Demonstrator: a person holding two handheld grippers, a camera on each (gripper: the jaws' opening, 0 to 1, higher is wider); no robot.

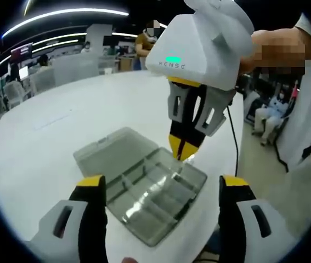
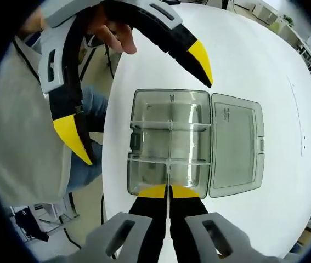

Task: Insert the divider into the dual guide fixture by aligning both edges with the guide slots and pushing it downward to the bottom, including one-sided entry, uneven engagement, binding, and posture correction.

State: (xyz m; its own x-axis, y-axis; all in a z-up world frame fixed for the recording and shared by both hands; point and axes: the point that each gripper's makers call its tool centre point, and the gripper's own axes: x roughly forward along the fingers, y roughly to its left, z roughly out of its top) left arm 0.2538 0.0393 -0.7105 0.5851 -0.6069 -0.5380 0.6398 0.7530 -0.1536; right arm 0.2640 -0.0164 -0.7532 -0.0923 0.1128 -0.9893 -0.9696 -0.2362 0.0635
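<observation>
Right gripper (image 2: 169,191) pinches the clear divider (image 2: 169,164) over the open box (image 2: 144,109) (left gripper (image 1: 163,189) spread wide).

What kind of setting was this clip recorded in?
Probably an open-plan office or lab: long ceiling light strips, desks with monitors behind, seated people, and a large white table as the workbench.

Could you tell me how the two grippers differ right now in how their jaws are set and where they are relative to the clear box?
The right gripper has its jaws closed on a thin clear divider, directly above the clear box; the left gripper has its jaws spread wide and holds nothing. The right gripper points down into the compartments; the left gripper hangs back at the box's near side. Both have yellow-tipped black jaws.
</observation>
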